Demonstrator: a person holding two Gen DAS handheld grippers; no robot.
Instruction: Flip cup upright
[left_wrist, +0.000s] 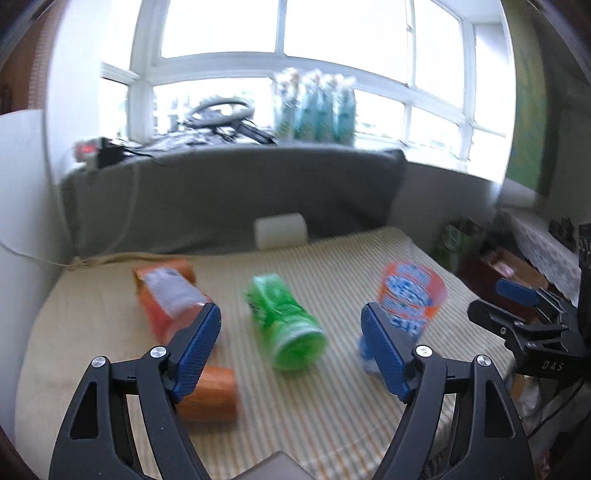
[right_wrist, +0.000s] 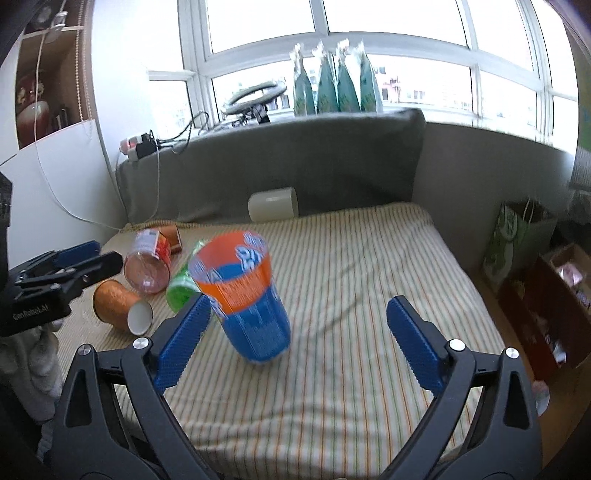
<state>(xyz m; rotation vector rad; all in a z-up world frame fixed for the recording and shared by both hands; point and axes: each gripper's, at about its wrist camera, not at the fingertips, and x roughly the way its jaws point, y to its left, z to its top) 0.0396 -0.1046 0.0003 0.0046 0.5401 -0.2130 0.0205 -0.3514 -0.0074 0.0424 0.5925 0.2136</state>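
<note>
An orange-and-blue printed cup (right_wrist: 245, 295) stands upright, slightly tilted, on the striped cushion (right_wrist: 369, 295); it also shows in the left wrist view (left_wrist: 406, 299). My right gripper (right_wrist: 295, 336) is open around it, not touching. A green cup (left_wrist: 284, 321) lies on its side between my open, empty left gripper's fingers (left_wrist: 291, 339); it shows in the right wrist view (right_wrist: 181, 284). An orange cup with a clear label (left_wrist: 170, 295) and a copper-orange paper cup (left_wrist: 214, 395) lie on their sides at the left. The left gripper also shows at the right wrist view's left edge (right_wrist: 70, 264).
A white cup (right_wrist: 273, 205) lies on its side at the back by the grey backrest (right_wrist: 295, 162). A green bag (right_wrist: 509, 243) and a brown box (right_wrist: 561, 295) stand on the floor at the right. Cables and bottles sit on the window sill.
</note>
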